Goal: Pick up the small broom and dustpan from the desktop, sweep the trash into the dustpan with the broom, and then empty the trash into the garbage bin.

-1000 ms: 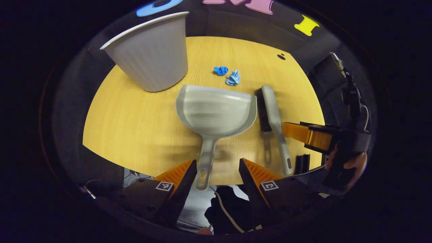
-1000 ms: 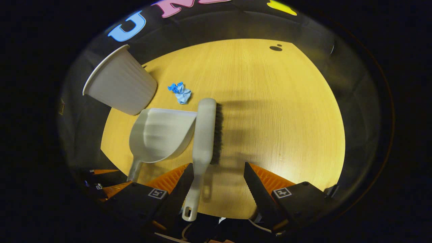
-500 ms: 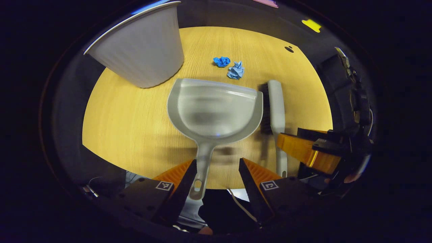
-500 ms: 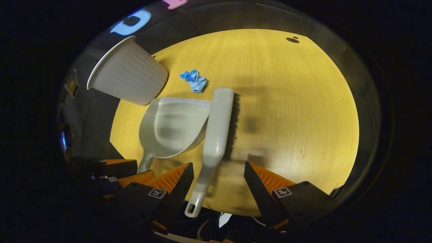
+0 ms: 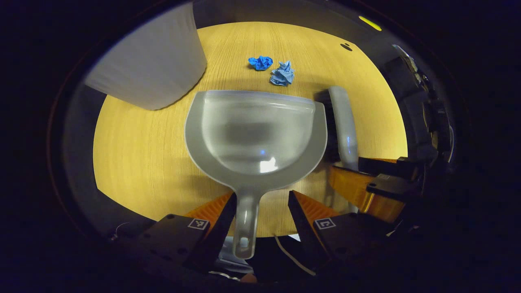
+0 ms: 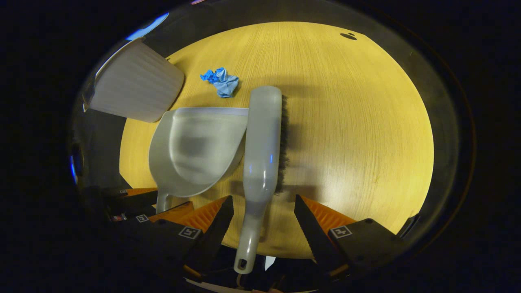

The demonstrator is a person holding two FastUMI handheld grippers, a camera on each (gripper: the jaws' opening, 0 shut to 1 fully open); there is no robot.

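Both handles run straight back between spread jaws: the dustpan (image 5: 254, 134) handle inside the left gripper (image 5: 260, 207), the broom (image 6: 262, 142) handle inside the right gripper (image 6: 263, 213), neither clamped.

table (image 5: 142, 142): dustpan (image 5: 256, 130), broom (image 6: 264, 138), bin (image 5: 154, 69), trash (image 5: 281, 75).

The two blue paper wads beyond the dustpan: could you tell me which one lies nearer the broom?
The paler, light-blue wad, on the broom side. The deeper-blue wad lies just beside it, toward the garbage bin.
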